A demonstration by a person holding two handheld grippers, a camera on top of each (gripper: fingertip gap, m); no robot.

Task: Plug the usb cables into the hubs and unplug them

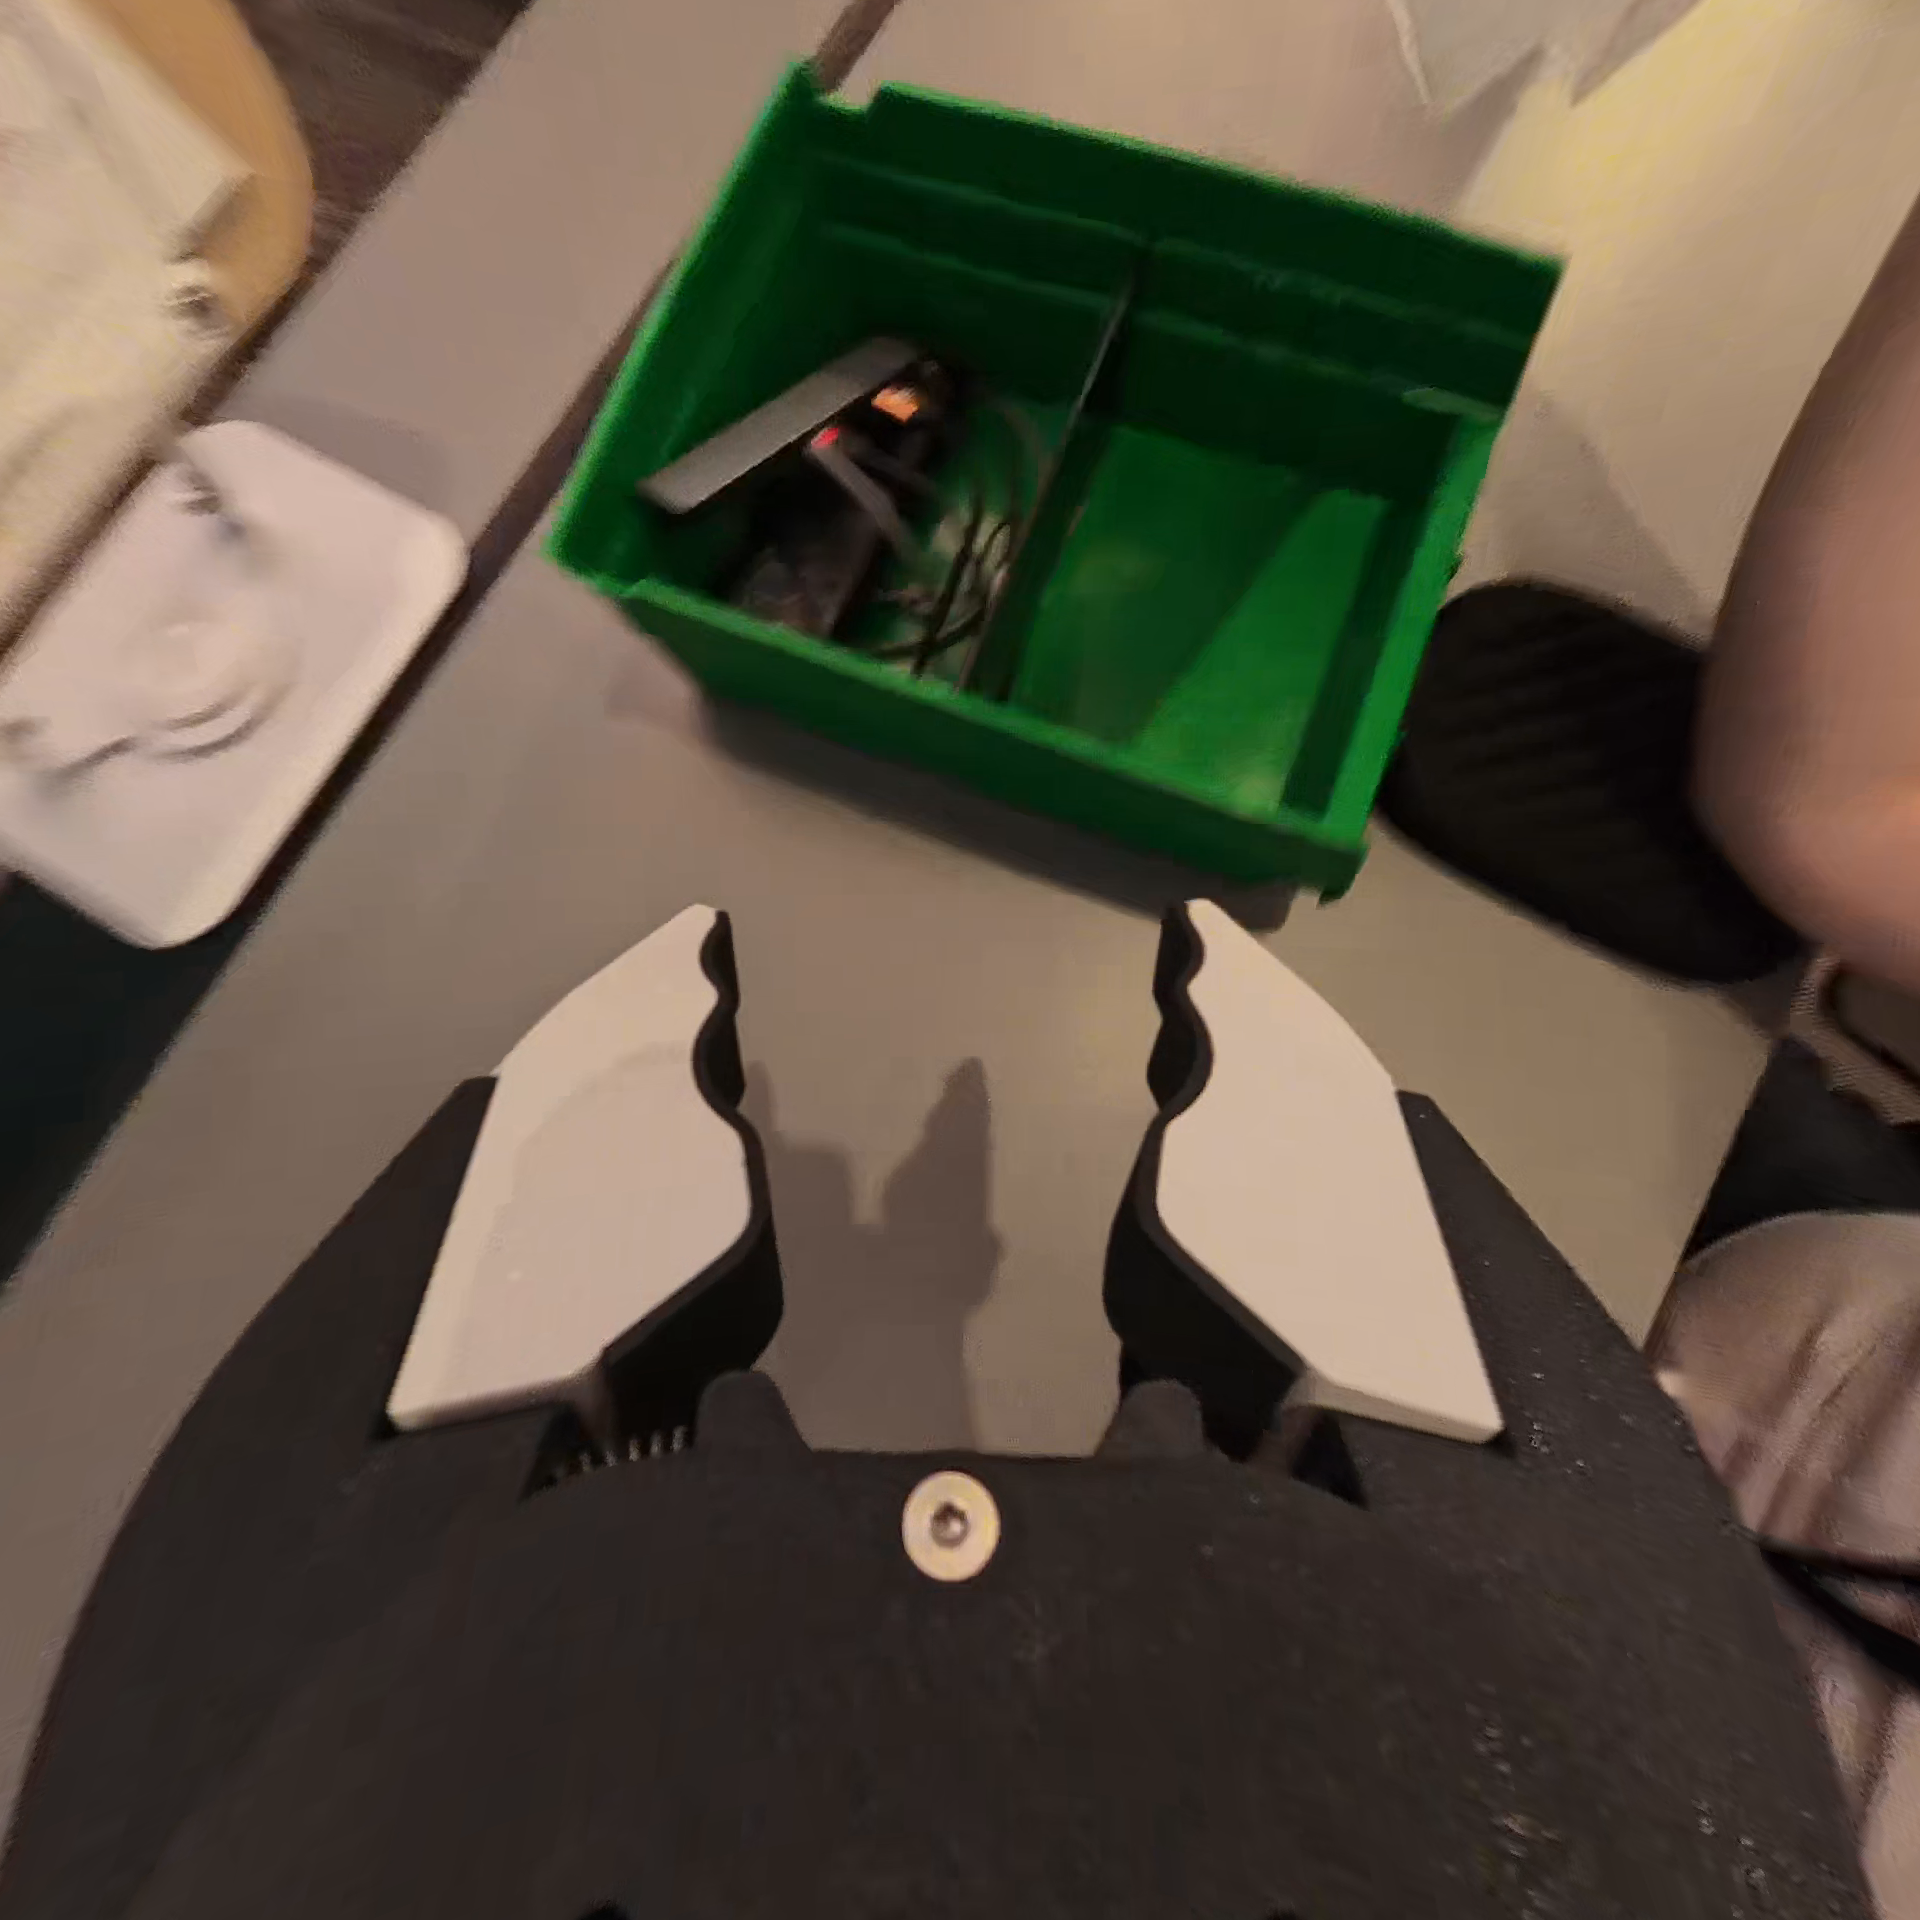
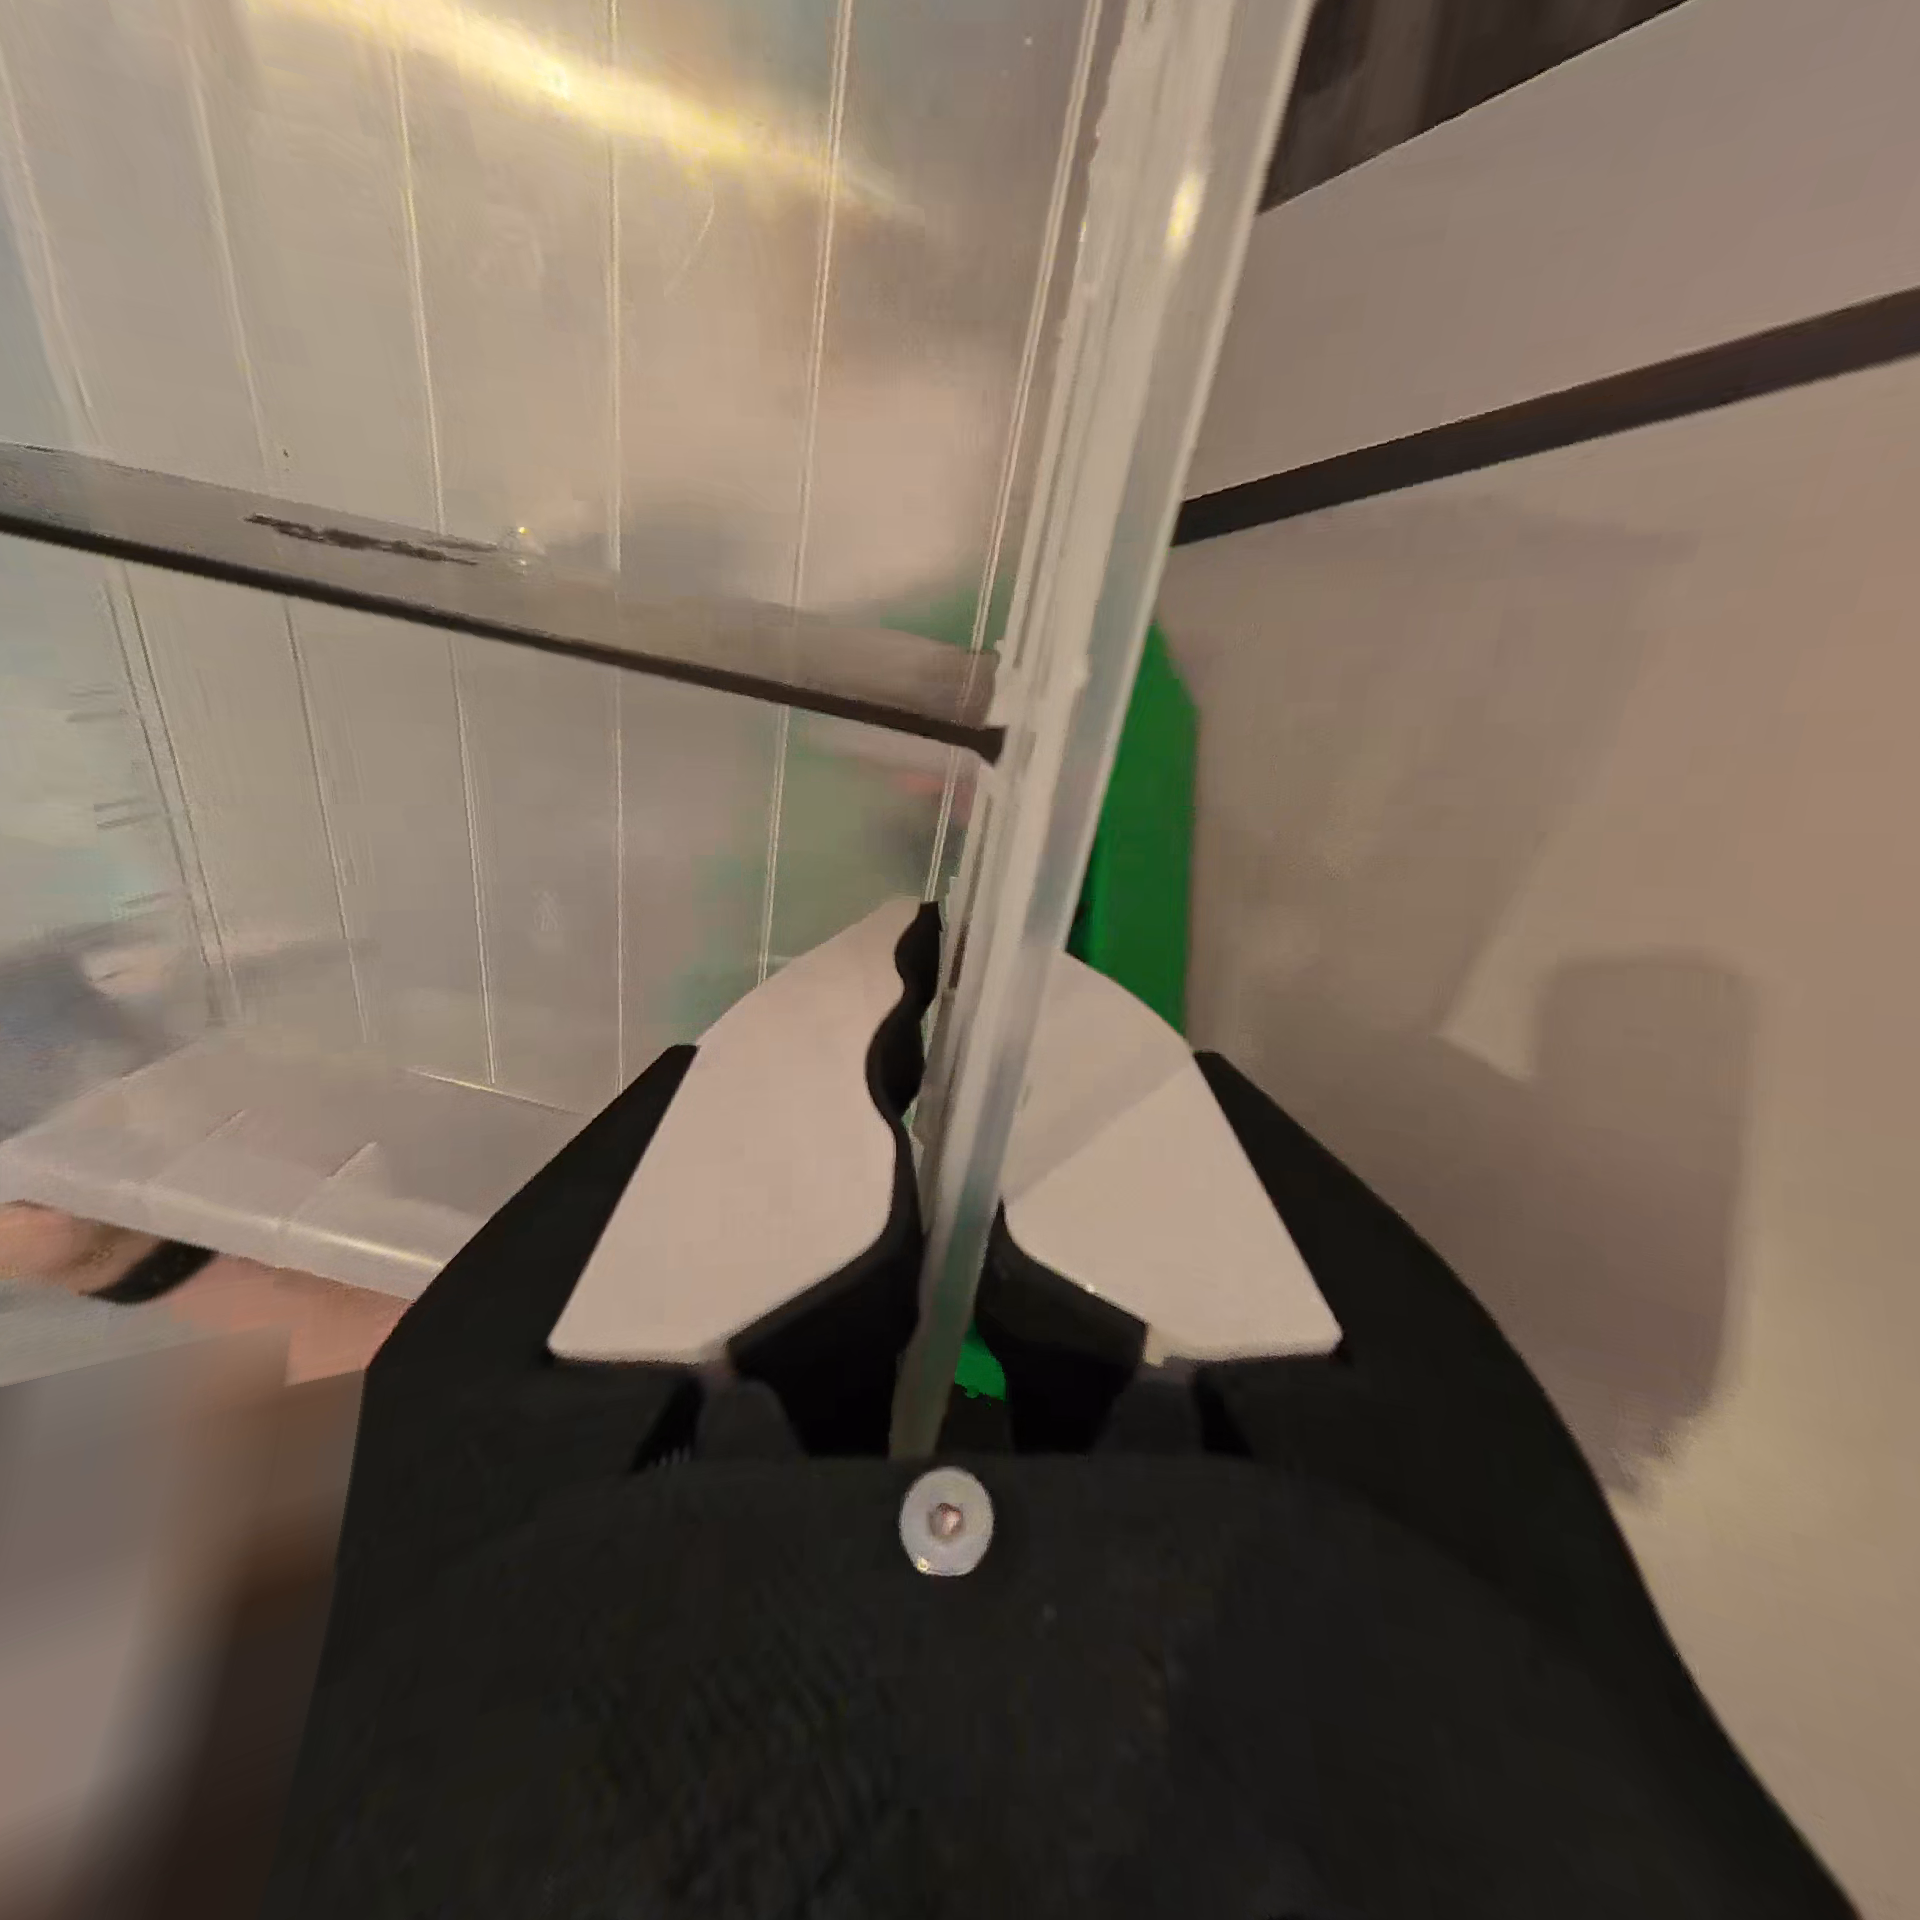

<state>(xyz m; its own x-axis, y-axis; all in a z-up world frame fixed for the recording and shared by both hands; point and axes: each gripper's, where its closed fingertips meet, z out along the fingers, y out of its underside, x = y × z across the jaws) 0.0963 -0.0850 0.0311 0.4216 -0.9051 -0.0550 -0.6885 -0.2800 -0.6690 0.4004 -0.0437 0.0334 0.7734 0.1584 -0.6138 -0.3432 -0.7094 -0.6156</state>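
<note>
Hubs and cables (image 1: 831, 488) are left in the green bin (image 1: 1351, 821) mid-tabletop; left gripper (image 1: 951, 935) is held wide and empty, right gripper (image 2: 951, 935) clamped on a clear lid (image 2: 1101, 520), probably lifted clear for access.

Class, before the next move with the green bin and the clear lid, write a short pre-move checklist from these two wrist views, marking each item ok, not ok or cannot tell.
1. Left gripper open and empty: ok, jaws apart above the table.
2. Right gripper has a firm hold on the clear lid: ok, shut on its edge.
3. Green bin uncovered for reaching in: ok.
4. Hub and cables present in the bin's left compartment: ok; right compartment empty.
5. Cables free of tangles: cannot tell, blurred.
6. Somewhere clear to set the lid down: cannot tell.
</note>
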